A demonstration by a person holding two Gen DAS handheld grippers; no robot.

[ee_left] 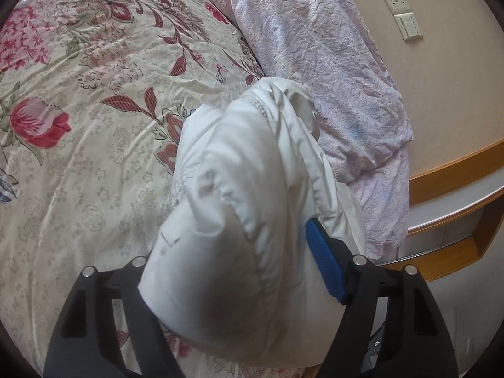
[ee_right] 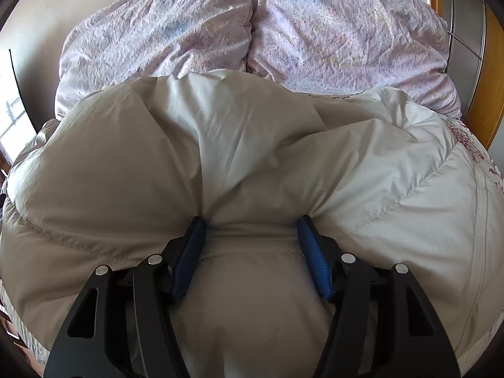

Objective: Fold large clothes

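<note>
A puffy white down jacket [ee_left: 245, 195] lies on the bed with the floral sheet [ee_left: 94, 110]. In the left wrist view a thick bunch of it fills my left gripper [ee_left: 239, 230]; only the right blue pad [ee_left: 324, 261] shows, the left one is hidden by fabric. In the right wrist view the same jacket [ee_right: 220, 145] bulges across the frame. My right gripper [ee_right: 252, 226] pinches a thick fold of it between both blue pads [ee_right: 189, 252], pressed into the padding.
A lilac duvet [ee_right: 283, 41] is heaped at the head of the bed, just beyond the jacket. A beige wall with a socket and switch [ee_left: 403, 12] and a wooden bedside shelf [ee_left: 456, 195] stand at the right.
</note>
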